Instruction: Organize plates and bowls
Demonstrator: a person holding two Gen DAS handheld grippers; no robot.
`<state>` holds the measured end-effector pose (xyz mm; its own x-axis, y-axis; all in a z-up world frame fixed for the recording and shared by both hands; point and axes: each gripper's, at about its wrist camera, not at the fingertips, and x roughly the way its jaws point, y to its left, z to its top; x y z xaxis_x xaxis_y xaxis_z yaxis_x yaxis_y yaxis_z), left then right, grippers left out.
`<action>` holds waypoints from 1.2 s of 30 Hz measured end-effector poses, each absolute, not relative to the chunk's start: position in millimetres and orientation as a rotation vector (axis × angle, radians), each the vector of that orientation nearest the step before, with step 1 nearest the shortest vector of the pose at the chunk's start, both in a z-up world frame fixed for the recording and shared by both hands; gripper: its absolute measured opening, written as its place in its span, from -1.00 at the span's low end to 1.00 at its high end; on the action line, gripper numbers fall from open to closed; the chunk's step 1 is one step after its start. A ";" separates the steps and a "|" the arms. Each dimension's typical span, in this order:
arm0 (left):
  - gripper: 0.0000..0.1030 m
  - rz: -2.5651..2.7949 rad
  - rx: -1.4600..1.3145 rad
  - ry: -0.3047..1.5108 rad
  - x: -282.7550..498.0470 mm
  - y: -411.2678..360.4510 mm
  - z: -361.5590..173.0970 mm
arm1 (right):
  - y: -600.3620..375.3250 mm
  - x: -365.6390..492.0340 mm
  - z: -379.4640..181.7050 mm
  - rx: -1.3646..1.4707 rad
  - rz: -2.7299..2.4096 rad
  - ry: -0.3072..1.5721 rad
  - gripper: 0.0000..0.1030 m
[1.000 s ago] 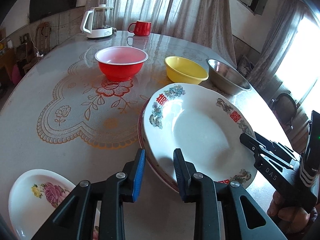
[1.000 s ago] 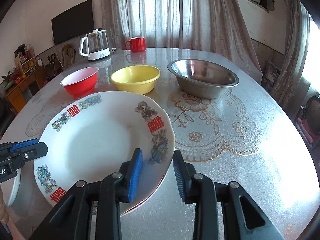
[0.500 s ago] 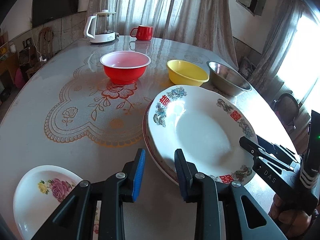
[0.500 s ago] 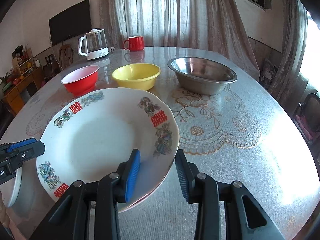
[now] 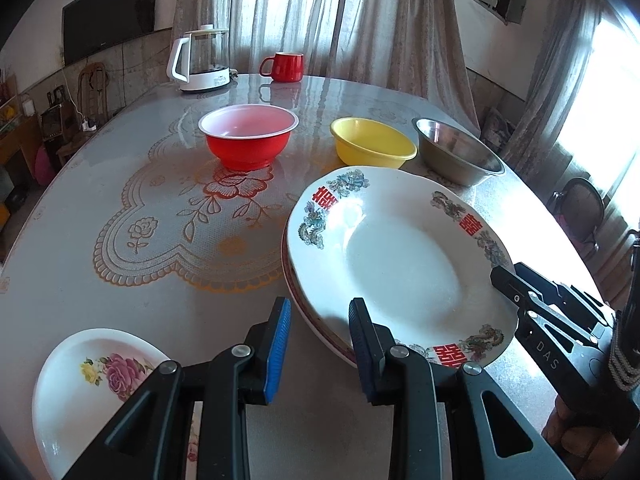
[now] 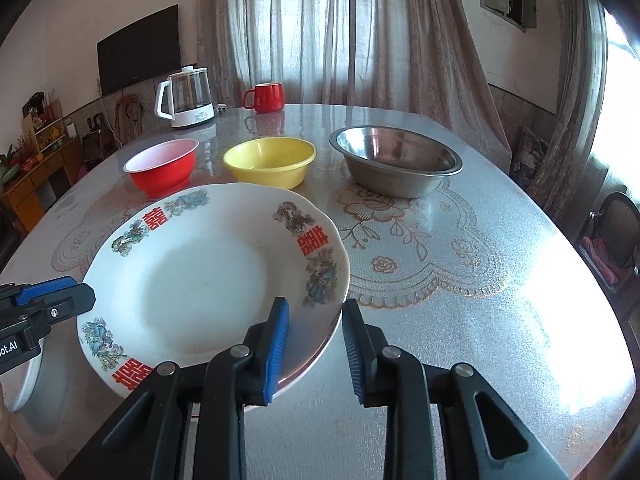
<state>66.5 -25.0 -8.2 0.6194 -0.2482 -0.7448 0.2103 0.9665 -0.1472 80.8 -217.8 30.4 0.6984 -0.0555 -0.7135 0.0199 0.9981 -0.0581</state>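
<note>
A large white plate with red characters (image 5: pixel 400 256) lies on top of another plate on the table, also in the right wrist view (image 6: pixel 208 276). My left gripper (image 5: pixel 318 336) is open at its near left rim. My right gripper (image 6: pixel 314 340) is open at its near right rim, the rim edge between the fingers. A red bowl (image 5: pixel 248 140), a yellow bowl (image 5: pixel 372 148) and a steel bowl (image 5: pixel 456 156) stand behind. A small white plate with a pink flower (image 5: pixel 92 380) lies near left.
A white kettle (image 5: pixel 200 60) and a red mug (image 5: pixel 284 66) stand at the table's far side. The table (image 6: pixel 460 300) has a lace-pattern cover. A chair (image 6: pixel 612 240) stands at the right, off the table.
Both grippers have drawn back a little from the plate stack and risen slightly. The big plate stays on the lower plate.
</note>
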 end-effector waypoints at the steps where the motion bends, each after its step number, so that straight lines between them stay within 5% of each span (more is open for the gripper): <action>1: -0.40 -0.262 -0.046 0.863 65.9 -25.3 -8.2 | -216.4 80.8 30.2 -0.053 -0.042 0.794 -0.48; 36: -0.28 -0.104 0.010 0.709 20.3 9.9 21.0 | -192.5 54.6 57.6 0.010 0.049 0.692 -0.44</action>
